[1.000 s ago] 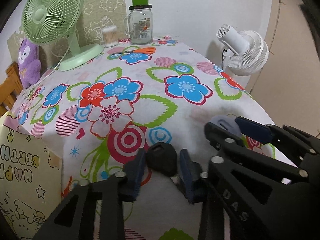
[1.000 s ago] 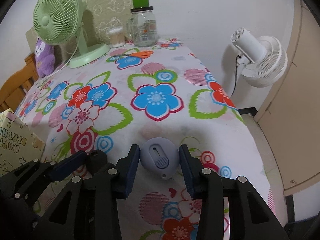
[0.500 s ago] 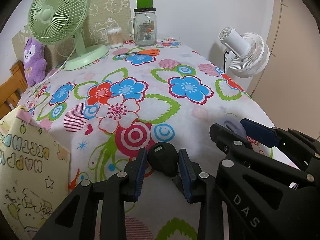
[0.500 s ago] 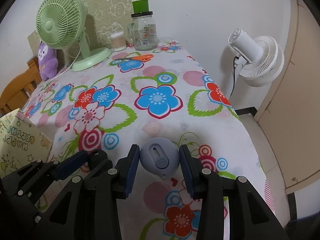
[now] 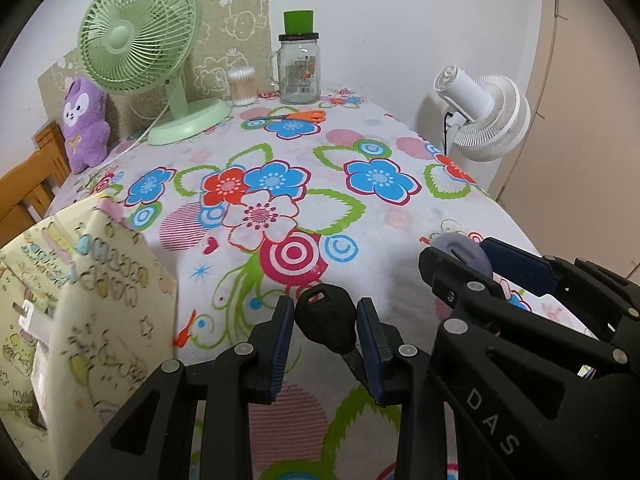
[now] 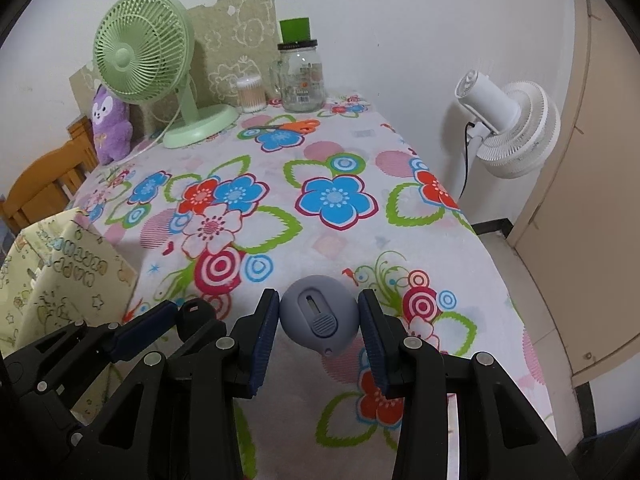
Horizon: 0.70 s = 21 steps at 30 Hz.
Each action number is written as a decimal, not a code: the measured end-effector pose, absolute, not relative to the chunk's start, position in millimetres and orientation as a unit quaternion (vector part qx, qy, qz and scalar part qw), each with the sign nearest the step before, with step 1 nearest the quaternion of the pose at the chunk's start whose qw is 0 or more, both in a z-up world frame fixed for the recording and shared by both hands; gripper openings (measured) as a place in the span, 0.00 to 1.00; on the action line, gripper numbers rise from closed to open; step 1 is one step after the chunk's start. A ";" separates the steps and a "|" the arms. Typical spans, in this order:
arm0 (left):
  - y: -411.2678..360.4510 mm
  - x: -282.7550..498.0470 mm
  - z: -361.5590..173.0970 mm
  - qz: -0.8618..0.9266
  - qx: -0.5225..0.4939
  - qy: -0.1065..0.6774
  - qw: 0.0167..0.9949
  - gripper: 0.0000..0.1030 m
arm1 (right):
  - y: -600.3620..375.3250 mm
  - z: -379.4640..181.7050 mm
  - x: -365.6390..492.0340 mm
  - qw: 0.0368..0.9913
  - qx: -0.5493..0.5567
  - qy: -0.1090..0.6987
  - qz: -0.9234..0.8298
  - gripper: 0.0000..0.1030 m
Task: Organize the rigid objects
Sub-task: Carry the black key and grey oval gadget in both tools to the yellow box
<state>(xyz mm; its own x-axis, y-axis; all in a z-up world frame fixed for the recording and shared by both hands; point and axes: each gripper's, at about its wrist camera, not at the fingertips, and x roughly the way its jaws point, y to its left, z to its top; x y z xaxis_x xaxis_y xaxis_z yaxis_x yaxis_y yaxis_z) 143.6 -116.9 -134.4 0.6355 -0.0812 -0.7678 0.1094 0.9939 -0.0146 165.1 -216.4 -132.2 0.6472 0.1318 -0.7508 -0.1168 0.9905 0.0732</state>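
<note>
My left gripper [image 5: 326,324] is shut on a black key-shaped handle [image 5: 327,318], held above the near end of the flowered table [image 5: 280,184]; a thin metal part hangs below the handle. To its right, my right gripper [image 6: 319,320] is shut on a rounded grey-blue gadget with a slider [image 6: 319,314], also lifted off the cloth. Each gripper shows in the other's view: the right gripper [image 5: 480,260] with the grey gadget [image 5: 460,250], and the left gripper [image 6: 176,316] with the black handle [image 6: 196,308].
A yellow birthday gift bag [image 5: 72,300] stands at the near left. At the far end are a green fan [image 5: 140,40], a glass jar [image 5: 299,68], a cotton-swab tub [image 5: 242,86], orange scissors [image 5: 296,116] and a purple plush [image 5: 82,124]. A white fan [image 5: 484,116] stands beyond the right edge.
Both grippers have pulled back and risen with their objects still held. The table looks farther away and the gift bag has come further into view at the left.
</note>
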 end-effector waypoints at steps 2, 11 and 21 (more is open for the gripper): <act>-114.7 138.3 -132.0 -0.054 0.017 0.422 0.905 0.31 | -214.6 -129.9 161.1 0.908 0.009 0.413 0.069 0.43; -107.4 121.4 -122.8 -0.056 0.015 0.417 0.907 0.31 | -206.7 -119.4 141.1 0.911 0.010 0.406 0.068 0.43; -100.4 103.6 -109.9 -0.056 0.018 0.406 0.912 0.31 | -200.0 -105.6 122.4 0.917 0.009 0.393 0.067 0.43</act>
<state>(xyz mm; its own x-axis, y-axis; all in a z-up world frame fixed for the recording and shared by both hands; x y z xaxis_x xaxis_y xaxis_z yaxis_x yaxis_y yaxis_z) 103.6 -100.4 -109.9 0.6633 -0.0883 -0.7431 0.1177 0.9930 -0.0130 122.4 -200.0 -105.6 0.6818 0.1306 -0.7198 -0.1160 0.9908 0.0699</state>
